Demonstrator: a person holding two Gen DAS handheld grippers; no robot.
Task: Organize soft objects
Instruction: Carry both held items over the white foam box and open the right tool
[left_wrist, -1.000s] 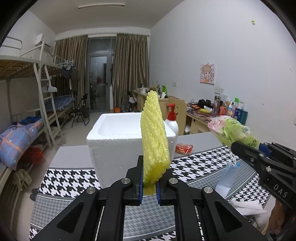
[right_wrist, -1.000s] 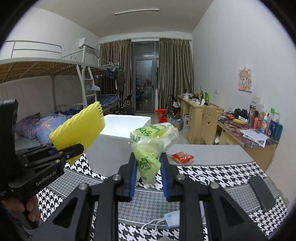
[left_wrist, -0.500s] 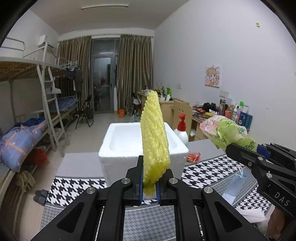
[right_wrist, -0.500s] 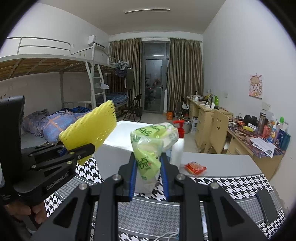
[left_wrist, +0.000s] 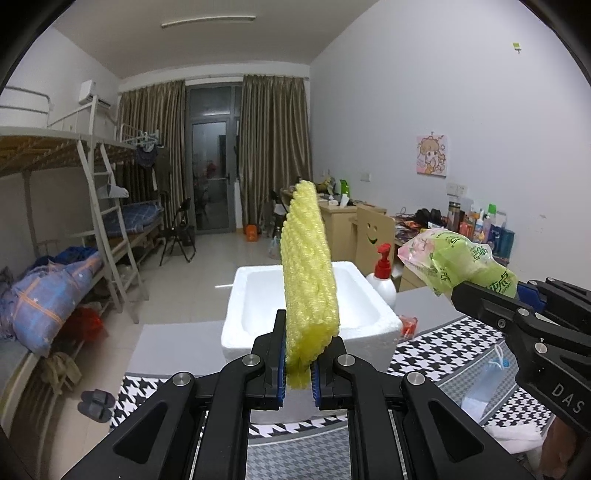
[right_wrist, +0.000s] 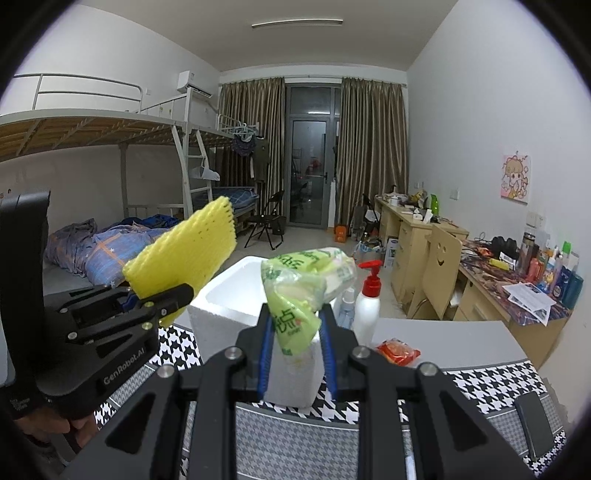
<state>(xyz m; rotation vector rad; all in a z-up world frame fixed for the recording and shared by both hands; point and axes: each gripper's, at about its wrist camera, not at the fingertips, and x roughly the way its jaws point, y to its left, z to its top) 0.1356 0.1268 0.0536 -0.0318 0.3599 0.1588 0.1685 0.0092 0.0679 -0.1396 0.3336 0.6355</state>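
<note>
Left gripper (left_wrist: 297, 369) clamped nearly closed on the lower edge of a yellow foam net (left_wrist: 308, 280), which stands upright. Right gripper (right_wrist: 297, 354) pinches a green plastic packet (right_wrist: 301, 295), jaws partly apart; packet contents unreadable. Both are held above the white foam box (left_wrist: 369, 314) on the worktop (left_wrist: 177, 343); net and packet hide part of the box interior. Red-pump bottle (right_wrist: 367, 299) just beside the box.

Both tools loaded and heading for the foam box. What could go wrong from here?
1. The left tool pinches only the bottom edge of the tall yellow foam net; it could flop or slip out.
2. The pump bottle stands right beside the foam box; the right tool carrying the green bag might knock it over.
</note>
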